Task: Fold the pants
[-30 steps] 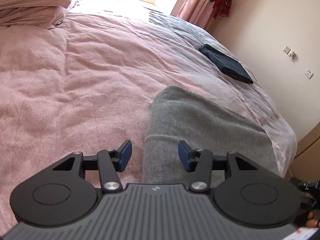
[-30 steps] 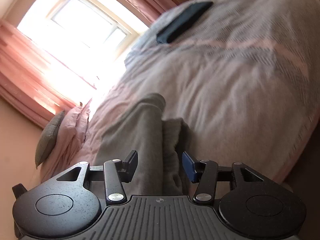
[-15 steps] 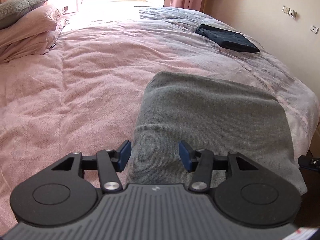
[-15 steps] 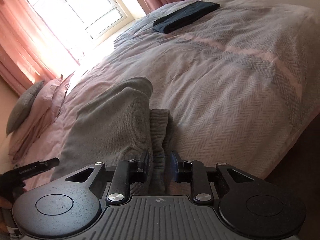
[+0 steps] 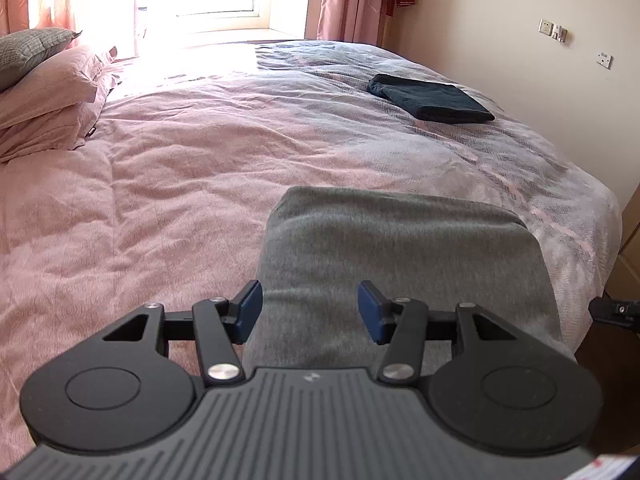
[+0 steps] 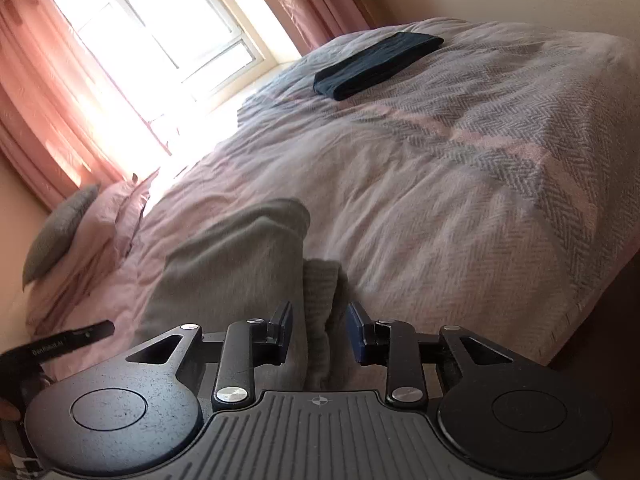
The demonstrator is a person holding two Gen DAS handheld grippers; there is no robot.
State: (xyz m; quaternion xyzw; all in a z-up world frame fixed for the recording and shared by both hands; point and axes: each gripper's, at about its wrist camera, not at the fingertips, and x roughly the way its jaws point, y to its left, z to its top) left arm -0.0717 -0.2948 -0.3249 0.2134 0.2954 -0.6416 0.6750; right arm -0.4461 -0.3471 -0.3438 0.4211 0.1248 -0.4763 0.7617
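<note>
Grey pants [image 5: 400,248] lie folded into a rectangle near the foot corner of the pink bed [image 5: 180,168]. My left gripper [image 5: 310,312] stands open over the near left edge of the fold, its blue pads wide apart and holding nothing. In the right wrist view the same pants [image 6: 232,264] show a ribbed edge [image 6: 320,300] along their right side. My right gripper [image 6: 319,330] has its jaws drawn in around that edge. The left pad touches the cloth, and a thin shadow shows by the right pad.
A dark folded garment [image 5: 432,98] rests far right on the bed. Pillows [image 5: 44,92] are stacked at the far left. The bed edge [image 5: 600,240] drops off just right of the pants, beside a wall. Part of the right gripper [image 5: 616,310] shows there.
Right jaws went from wide apart a second ago to drawn in around the ribbed edge. Both views have tilted up and levelled. The left gripper stayed open.
</note>
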